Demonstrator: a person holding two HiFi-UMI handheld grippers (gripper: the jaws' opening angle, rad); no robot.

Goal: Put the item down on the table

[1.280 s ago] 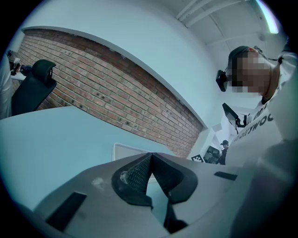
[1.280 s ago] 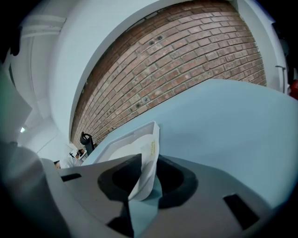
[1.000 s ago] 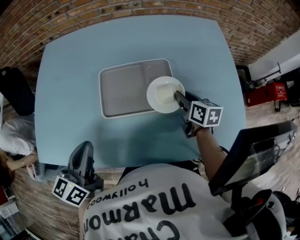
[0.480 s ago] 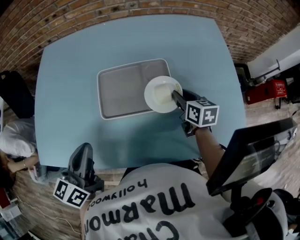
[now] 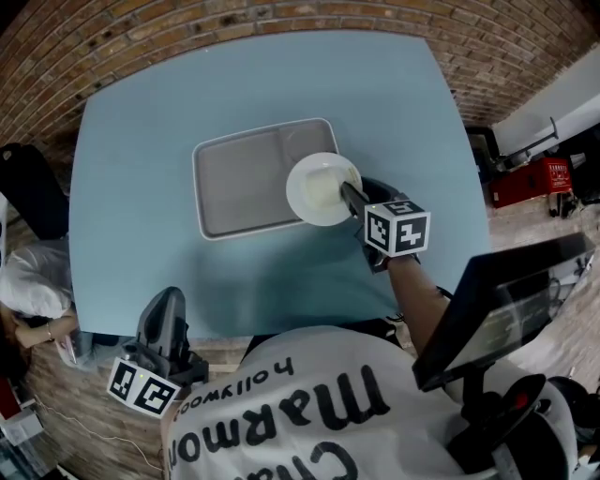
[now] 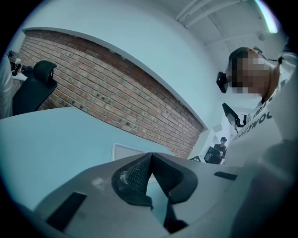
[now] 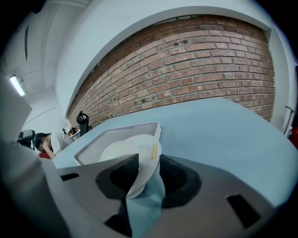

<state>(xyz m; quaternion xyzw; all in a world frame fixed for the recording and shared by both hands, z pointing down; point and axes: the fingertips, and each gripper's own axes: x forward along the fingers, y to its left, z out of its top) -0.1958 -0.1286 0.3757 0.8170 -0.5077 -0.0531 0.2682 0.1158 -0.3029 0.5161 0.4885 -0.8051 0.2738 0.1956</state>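
A white plate point(image 5: 322, 188) hangs over the right end of a grey tray point(image 5: 239, 178) on the light blue table point(image 5: 141, 141). My right gripper point(image 5: 349, 192) is shut on the plate's near rim. In the right gripper view the plate point(image 7: 135, 153) stands between the jaws, tilted, with a small yellow sticker on its rim, above the tray point(image 7: 111, 137). My left gripper point(image 5: 161, 323) is held low at the table's near edge, away from the tray. In the left gripper view its jaws point(image 6: 150, 168) meet at the tips with nothing between them.
A brick wall point(image 5: 281, 14) runs round the table's far side. A black chair point(image 5: 28, 183) and a seated person point(image 5: 28, 281) are at the left. A dark monitor on a stand point(image 5: 497, 309) and red equipment point(image 5: 530, 183) are to the right.
My right gripper and the plate have shifted slightly left, further over the tray. The left gripper has stayed in place.
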